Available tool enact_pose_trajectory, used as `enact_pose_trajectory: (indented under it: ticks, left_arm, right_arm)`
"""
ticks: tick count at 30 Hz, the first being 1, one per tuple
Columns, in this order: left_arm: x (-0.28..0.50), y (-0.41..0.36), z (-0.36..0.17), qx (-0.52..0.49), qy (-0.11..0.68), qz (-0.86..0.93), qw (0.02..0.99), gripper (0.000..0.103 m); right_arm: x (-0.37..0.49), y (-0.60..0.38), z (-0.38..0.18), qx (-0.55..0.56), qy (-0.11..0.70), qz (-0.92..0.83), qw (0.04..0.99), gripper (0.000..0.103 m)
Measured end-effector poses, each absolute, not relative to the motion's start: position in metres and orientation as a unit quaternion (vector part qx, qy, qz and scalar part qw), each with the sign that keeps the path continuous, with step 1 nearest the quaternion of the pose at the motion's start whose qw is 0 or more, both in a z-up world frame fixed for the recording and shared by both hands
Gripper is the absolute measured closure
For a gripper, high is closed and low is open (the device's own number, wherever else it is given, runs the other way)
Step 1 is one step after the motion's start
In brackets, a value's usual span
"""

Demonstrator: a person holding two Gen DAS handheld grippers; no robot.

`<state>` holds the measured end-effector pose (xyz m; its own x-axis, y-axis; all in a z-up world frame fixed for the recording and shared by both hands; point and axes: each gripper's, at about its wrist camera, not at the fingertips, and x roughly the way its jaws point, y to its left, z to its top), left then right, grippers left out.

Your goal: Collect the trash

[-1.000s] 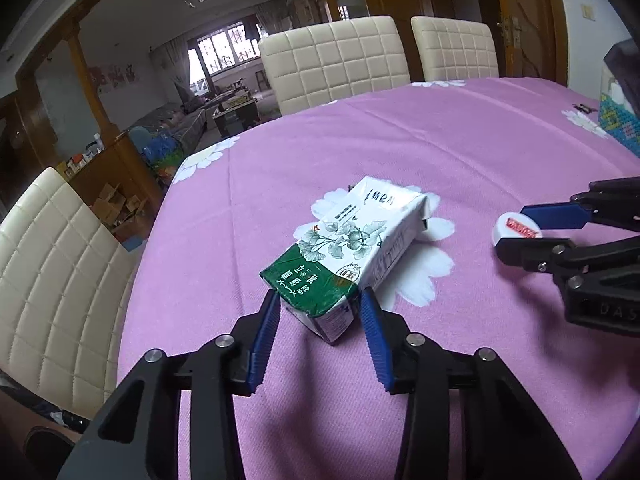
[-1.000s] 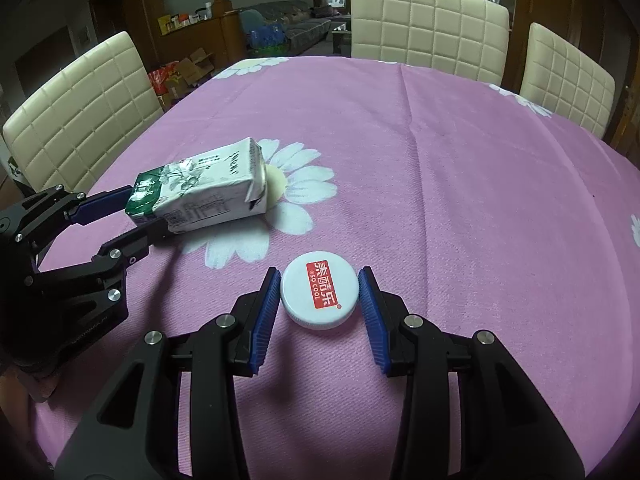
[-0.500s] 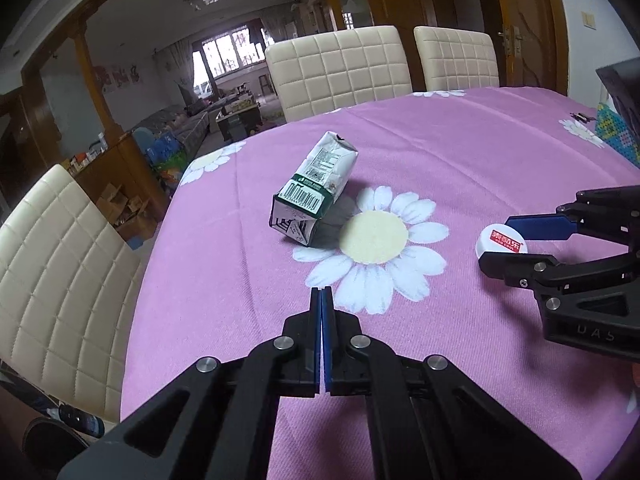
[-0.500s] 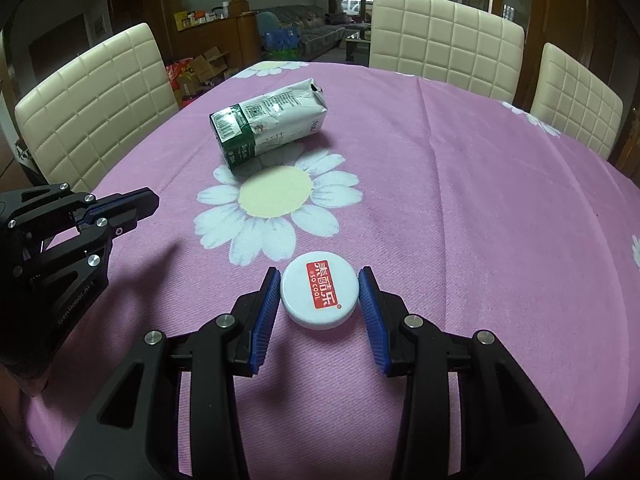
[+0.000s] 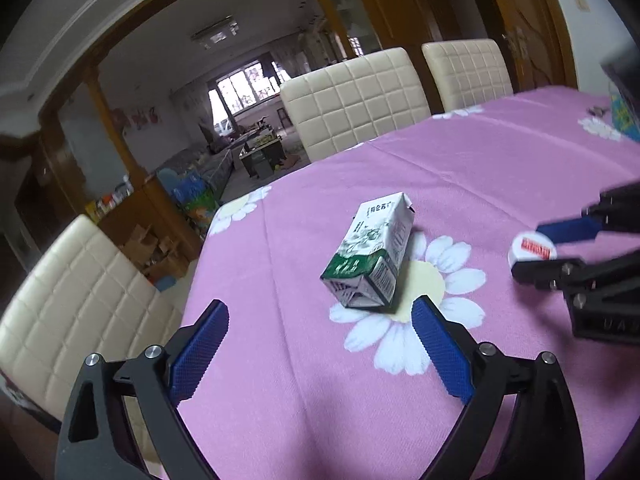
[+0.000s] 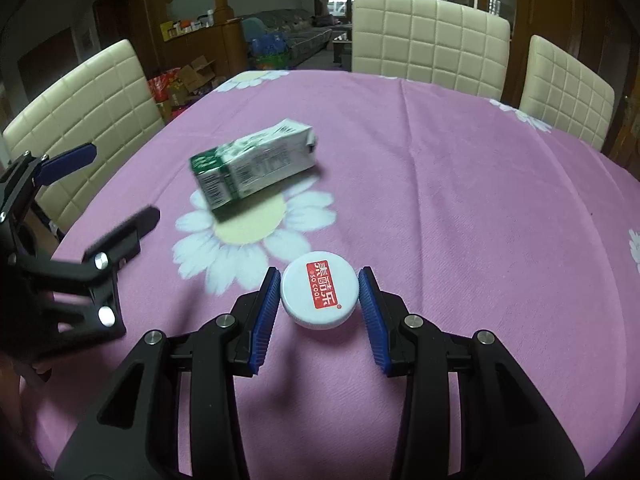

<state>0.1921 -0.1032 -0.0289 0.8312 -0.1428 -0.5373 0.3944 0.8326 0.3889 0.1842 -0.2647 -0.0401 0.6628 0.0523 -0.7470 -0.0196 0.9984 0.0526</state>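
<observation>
A green-and-white drink carton (image 5: pixel 370 256) lies on its side on a daisy print of the purple tablecloth (image 5: pixel 460 176). It looks blurred in the right wrist view (image 6: pixel 256 166). My left gripper (image 5: pixel 320 308) is just short of the carton's green end. Its jaws are opening wide, with nothing between the blue pads (image 5: pixel 200 344). From the right wrist view the left gripper (image 6: pixel 122 182) stands at the table's left edge. My right gripper (image 6: pixel 320 280) is shut on a white round cap (image 6: pixel 318 294) with a red label. The same cap (image 5: pixel 534 245) shows in the left wrist view. Whether it touches the cloth I cannot tell.
Cream padded chairs stand around the table: one at the left edge (image 6: pixel 80 108) and two on the far side (image 6: pixel 428 36). A blue patterned object (image 5: pixel 624 112) sits at the far right of the table. The table edge curves close behind the left gripper.
The carton slipped out from between the left pads, which snapped shut and now stand wide apart. The carton moved away past the daisy, then back onto it. The right gripper kept the cap.
</observation>
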Motion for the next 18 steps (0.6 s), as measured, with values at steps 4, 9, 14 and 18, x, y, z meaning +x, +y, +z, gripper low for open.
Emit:
enact_pose_trajectory:
  ticks: [4, 9, 14, 18]
  left_arm:
    - [0.215, -0.118, -0.033, 0.273, 0.261, -0.158, 0.912, 0.012]
    - [0.245, -0.137, -0.038, 0.287, 0.28, -0.184, 0.897, 0.013]
    - [0.264, -0.149, -0.046, 0.291, 0.297, -0.184, 0.891, 0.013]
    - [0.27, -0.153, -0.051, 0.29, 0.305, -0.178, 0.89, 0.023]
  right_arm:
    - [0.205, -0.269, -0.037, 0.018, 0.411, 0.008, 0.911, 0.061]
    - [0.221, -0.272, -0.037, 0.016, 0.408, -0.004, 0.913, 0.061]
    - [0.232, -0.281, -0.041, 0.029, 0.406, -0.009, 0.913, 0.061]
    - [0.232, -0.285, -0.044, 0.039, 0.406, -0.009, 0.913, 0.061]
